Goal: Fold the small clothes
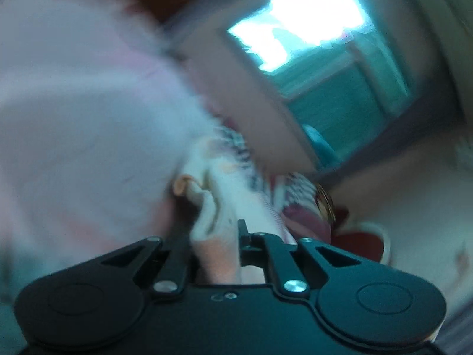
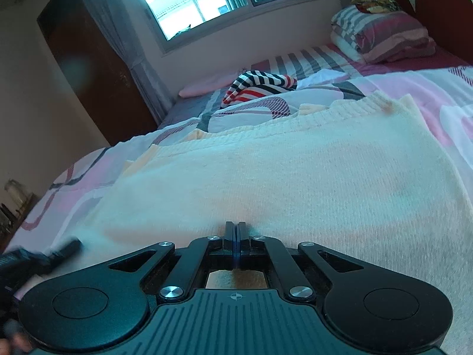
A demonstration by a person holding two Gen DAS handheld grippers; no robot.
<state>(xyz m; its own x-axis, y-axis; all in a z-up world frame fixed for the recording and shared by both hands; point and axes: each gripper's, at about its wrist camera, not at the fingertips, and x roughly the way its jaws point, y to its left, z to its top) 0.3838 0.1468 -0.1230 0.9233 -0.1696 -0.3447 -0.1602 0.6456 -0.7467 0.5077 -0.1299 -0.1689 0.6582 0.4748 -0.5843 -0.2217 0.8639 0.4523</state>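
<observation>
A: Right wrist view status?
B: Right claw [image 2: 235, 230] fingers pressed together, tips on cream knit garment [image 2: 280, 171], which lies flat on the bed [image 2: 443, 88].
A: Left claw [image 1: 217, 233]?
B: Clamped on a cream fabric fold [image 1: 212, 207]; view blurred.

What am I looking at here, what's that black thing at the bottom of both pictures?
That is a handheld two-finger gripper; a person holds one in each hand, each with a camera looking along its fingers. The sharp picture is from the right gripper: its fingers are pressed together at the near edge of a cream knit garment spread on a pink patterned bedspread. A striped garment lies farther back and folded bedding sits near the headboard. The blurry picture is from the left gripper, which seems to hold bunched cream fabric; blur hides the details.
</observation>
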